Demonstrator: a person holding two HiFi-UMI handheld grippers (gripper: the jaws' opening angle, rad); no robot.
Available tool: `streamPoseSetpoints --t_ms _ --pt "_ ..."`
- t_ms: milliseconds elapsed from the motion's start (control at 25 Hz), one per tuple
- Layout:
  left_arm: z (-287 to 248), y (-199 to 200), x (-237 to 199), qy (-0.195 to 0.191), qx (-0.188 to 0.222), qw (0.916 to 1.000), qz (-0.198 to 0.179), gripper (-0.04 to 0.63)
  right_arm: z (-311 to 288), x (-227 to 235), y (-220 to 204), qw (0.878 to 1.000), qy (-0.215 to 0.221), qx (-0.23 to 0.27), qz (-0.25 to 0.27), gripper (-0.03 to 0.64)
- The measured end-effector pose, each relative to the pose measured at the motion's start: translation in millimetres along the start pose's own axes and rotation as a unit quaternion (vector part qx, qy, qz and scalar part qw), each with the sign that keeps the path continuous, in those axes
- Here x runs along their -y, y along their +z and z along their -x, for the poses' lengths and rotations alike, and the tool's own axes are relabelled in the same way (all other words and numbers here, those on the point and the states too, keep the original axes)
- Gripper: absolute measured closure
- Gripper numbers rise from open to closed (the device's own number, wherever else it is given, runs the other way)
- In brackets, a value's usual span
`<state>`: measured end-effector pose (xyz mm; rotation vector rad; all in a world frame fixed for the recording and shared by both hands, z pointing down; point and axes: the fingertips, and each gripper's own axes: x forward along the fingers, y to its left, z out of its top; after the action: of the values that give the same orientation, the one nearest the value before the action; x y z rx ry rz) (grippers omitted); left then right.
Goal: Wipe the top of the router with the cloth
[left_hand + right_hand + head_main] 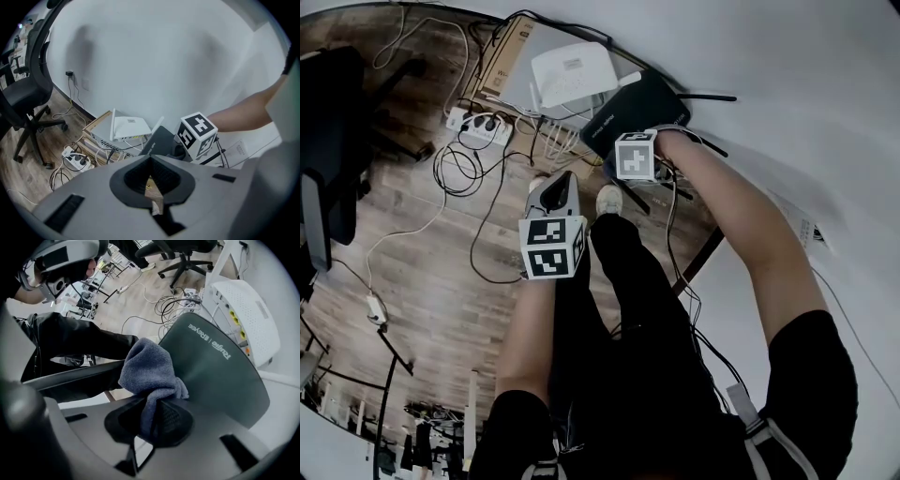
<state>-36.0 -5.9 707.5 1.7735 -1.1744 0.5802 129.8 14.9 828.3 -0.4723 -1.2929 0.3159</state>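
Note:
A black router lies flat beside a white router, near the wall. In the right gripper view its dark top fills the middle, with pale lettering on it. My right gripper is shut on a grey-blue cloth, and the bunched cloth rests against the near edge of the router's top. From the head view, the right gripper sits over the router's near end. My left gripper hangs lower and to the left, above the floor; its jaws are shut with nothing in them.
A white power strip and loose cables lie on the wood floor. A cardboard box sits under the white router. An office chair stands at the left. The person's dark trouser legs are below the grippers.

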Motion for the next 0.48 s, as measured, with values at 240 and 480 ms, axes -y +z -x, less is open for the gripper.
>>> streamPoseSetpoints --t_ms 240,480 --pt "0.7 1.8 0.3 -0.001 -0.001 1.0 -0.002 0.595 10.4 31.8 -4.3 0.997 -0.041 0.038 -0.058 0.594" --pt "-5.0 -1.2 3.8 -0.006 -0.006 1.0 -0.002 0.595 21.5 57.3 -15.9 0.991 -0.077 0.058 -0.091 0.594"
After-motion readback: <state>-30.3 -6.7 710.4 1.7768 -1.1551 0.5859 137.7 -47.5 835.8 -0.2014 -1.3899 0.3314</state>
